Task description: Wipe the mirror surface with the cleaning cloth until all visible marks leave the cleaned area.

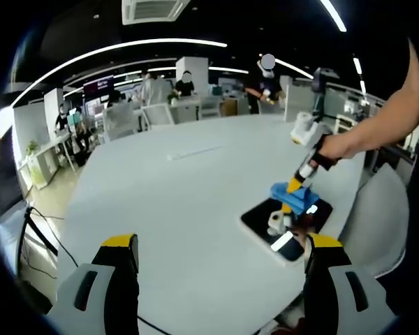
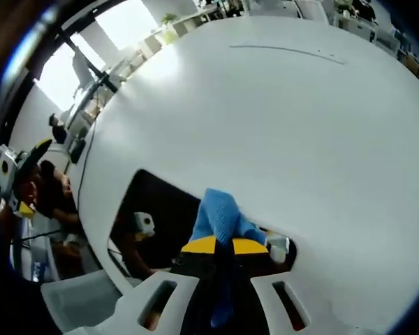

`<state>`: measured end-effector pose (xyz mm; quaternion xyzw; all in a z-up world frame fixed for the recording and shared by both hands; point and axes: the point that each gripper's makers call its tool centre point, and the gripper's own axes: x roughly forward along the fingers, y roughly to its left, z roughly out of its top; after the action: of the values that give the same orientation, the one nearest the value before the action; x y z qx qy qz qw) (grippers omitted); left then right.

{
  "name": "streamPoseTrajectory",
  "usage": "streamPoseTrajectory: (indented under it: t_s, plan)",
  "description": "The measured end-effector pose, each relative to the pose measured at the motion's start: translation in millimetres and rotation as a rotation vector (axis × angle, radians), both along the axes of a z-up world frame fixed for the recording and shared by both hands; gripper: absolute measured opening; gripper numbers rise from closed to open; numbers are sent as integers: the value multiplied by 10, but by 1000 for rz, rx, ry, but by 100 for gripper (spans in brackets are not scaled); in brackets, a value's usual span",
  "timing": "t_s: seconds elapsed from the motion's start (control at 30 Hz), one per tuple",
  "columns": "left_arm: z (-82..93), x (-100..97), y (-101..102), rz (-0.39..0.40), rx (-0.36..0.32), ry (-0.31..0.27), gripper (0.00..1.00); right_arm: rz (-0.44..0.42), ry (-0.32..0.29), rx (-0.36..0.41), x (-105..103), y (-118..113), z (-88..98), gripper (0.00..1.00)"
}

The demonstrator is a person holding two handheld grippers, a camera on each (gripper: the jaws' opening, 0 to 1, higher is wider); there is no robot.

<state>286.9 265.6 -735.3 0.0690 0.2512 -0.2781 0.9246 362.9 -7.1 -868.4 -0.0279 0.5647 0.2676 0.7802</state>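
Right gripper [image 2: 222, 246] clamped on the blue cleaning cloth [image 2: 220, 213], yellow-tipped jaws pinched together with the fabric bunched out ahead of them and a tail hanging back between them. Cloth pressed down on the mirror [image 2: 150, 209], a dark rectangular slab lying flat on the white table [image 2: 279, 112], near the table's edge on the person's side. Directly under the right gripper, then, so no reaching needed: only sweeping. From the left gripper view, same pairing seen from the side: right gripper [image 1: 298, 183] angled steeply down from the person's hand [image 1: 335, 146], cloth [image 1: 293, 197] sitting on the far part of the mirror [image 1: 260, 218], the near part showing bright reflections of ceiling lights (hard to say whether any of that glare hides smears; marks too small to make out). Long axis of the mirror running roughly from the cloth toward the table's near edge, so most of the unwiped glass probably lies toward that edge, calling for a pull back along that axis. Left gripper [image 1: 220, 251] empty, jaws spread wide, hovering above bare table, with the mirror just beside its right jaw in the picture; nearer to the mirror's near end than to anything else, and well placed to steady the slab if it slides. Task judged partway at best.
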Motion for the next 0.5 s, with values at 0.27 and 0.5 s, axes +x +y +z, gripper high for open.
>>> streamPoseTrajectory:
  t_s: [0.27, 0.5]
  plan:
    - [3, -6, -15, -1, -1, -1, 99, 18, -19, -36, -10, 6, -1, 0]
    - [25, 3, -61, -30, -8, -7, 99, 10, -13, -45, -66, -7, -6, 0]
